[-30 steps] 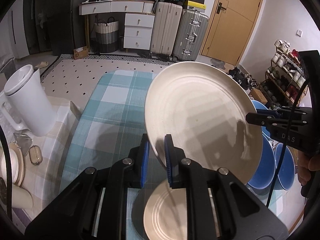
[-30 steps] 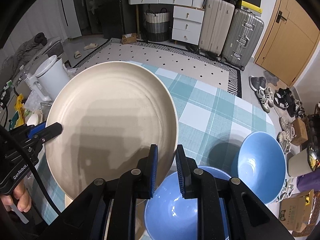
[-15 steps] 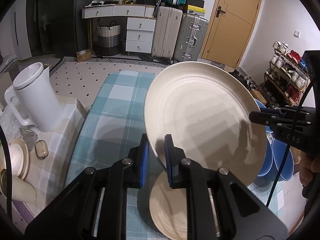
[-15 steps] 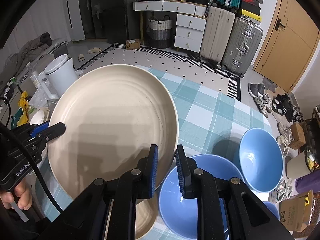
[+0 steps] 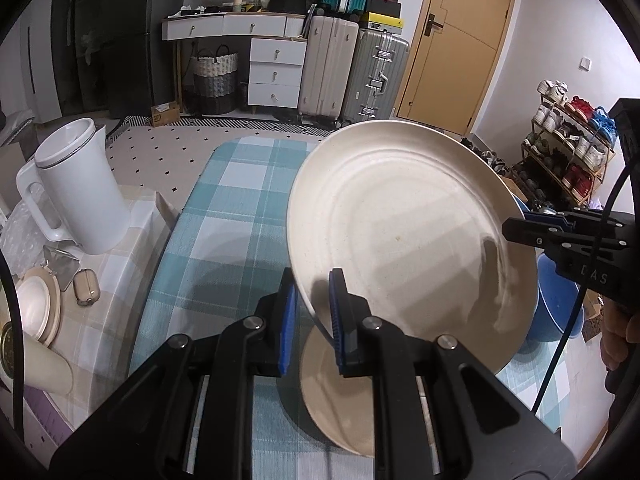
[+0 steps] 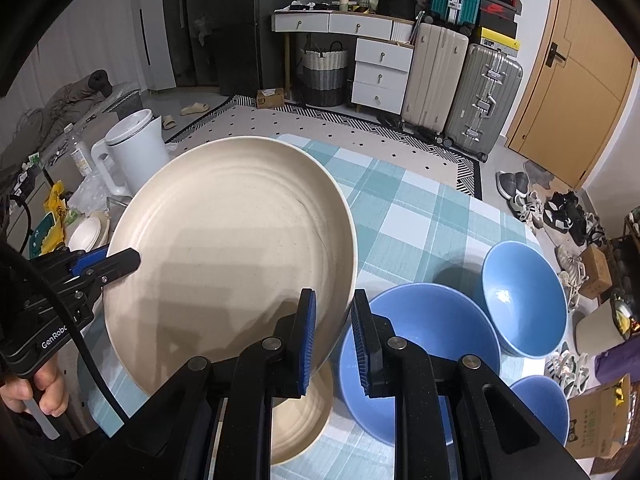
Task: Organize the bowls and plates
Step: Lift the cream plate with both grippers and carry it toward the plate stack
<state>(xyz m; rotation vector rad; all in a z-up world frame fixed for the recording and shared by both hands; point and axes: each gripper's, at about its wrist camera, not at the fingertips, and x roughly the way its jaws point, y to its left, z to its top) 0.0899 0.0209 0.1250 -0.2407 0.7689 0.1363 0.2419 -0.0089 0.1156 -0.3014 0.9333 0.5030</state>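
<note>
Both tongs grip one big cream plate [image 6: 236,252] by opposite rims, the left tongs [image 5: 312,312] and the right tongs [image 6: 334,332], holding it tilted above the checked counter [image 5: 224,220]. Beneath it lies a smaller plate [image 5: 332,404]; beside that plate stand blue bowls [image 6: 524,296].

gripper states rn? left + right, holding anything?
Left gripper: shut on the large cream plate, near rim.
Right gripper: shut on the same plate's opposite rim.
</note>
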